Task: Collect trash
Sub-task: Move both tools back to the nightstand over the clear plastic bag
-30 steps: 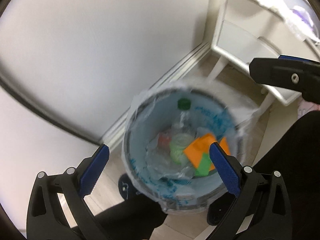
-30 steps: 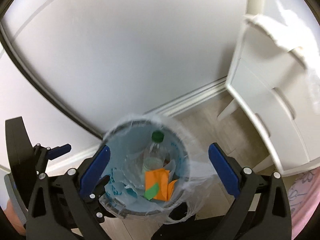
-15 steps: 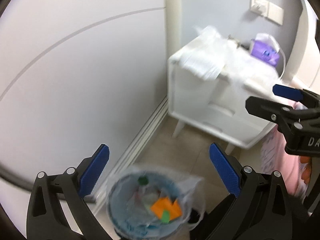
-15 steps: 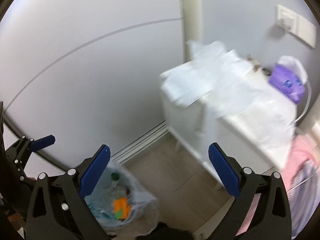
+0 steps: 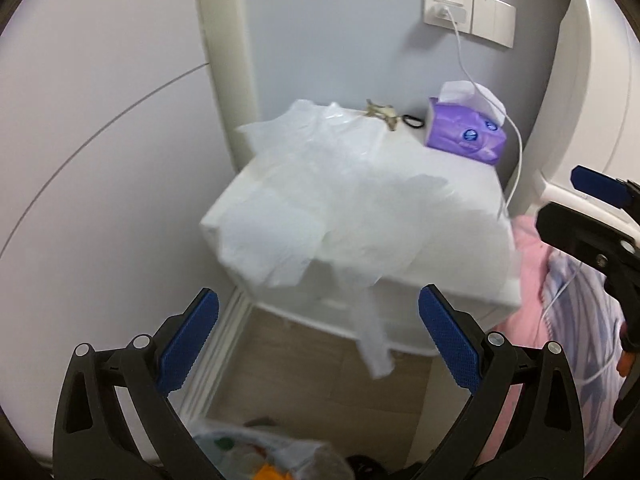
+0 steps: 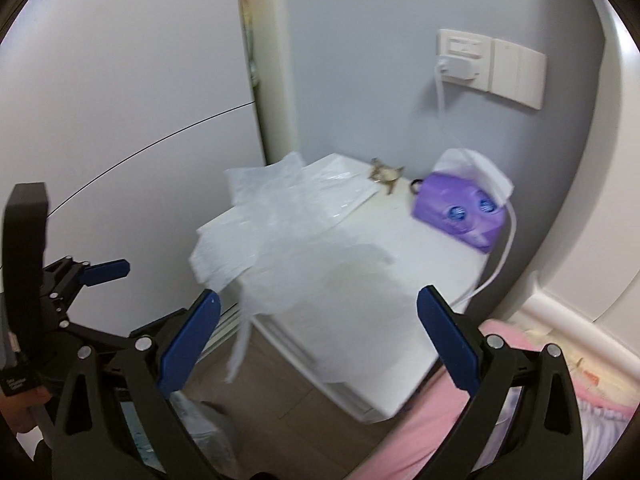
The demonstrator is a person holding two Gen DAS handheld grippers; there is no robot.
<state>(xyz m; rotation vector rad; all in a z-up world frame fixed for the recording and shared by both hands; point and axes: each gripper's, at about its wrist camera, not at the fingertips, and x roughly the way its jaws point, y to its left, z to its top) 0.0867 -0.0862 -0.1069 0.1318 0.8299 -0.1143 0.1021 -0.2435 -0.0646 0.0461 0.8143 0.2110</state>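
While both hand-held grippers gape empty, crinkly translucent plastic bag drapes boxy white nightstand.

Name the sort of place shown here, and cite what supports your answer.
Probably a bedroom corner: a white nightstand holds a purple tissue box and clear plastic bags, a charger is plugged into the wall, and pink bedding lies alongside.

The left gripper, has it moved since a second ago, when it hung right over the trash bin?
Yes. The left gripper has swung up and away from the trash bin, now at the bottom edge, toward the white nightstand.
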